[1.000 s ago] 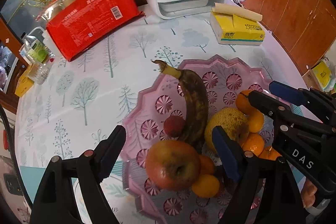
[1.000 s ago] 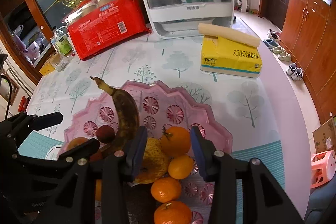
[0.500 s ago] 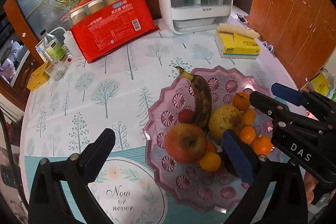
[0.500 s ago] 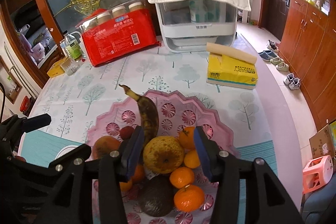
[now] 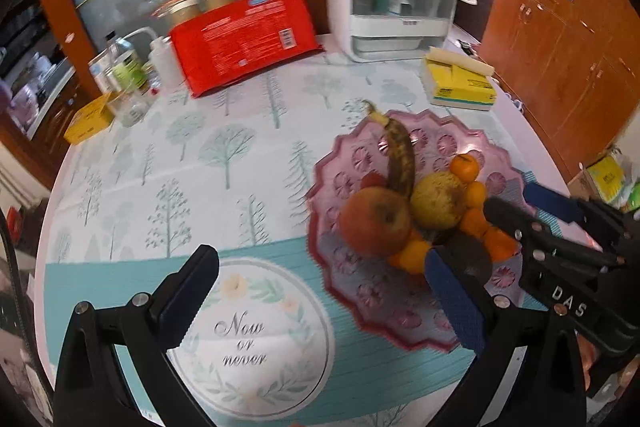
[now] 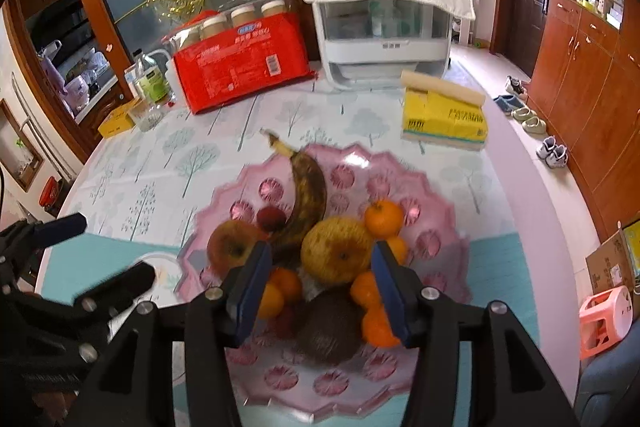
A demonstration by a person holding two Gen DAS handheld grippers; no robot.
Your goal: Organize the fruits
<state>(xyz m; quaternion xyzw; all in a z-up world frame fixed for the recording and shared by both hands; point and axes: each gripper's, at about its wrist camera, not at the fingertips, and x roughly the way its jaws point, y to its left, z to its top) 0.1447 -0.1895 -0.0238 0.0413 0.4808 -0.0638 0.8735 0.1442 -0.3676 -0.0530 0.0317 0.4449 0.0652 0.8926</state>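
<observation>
A pink scalloped plate holds a brown-spotted banana, a red apple, a yellow pear, a dark avocado, a small red fruit and several tangerines. My left gripper hangs wide open above the tablecloth, left of the plate, holding nothing. My right gripper hovers over the plate's near side; its jaws are opening and no fruit is pressed between them.
A red snack pack with jars, a white cloth-covered appliance, a yellow tissue pack, bottles and a glass stand at the table's far side. A round "Now or never" print lies under the left gripper.
Both grippers have pulled back and up from the plate. The left one let go of the apple, opened wide and shifted left over the cloth. The right jaws have spread wider.
</observation>
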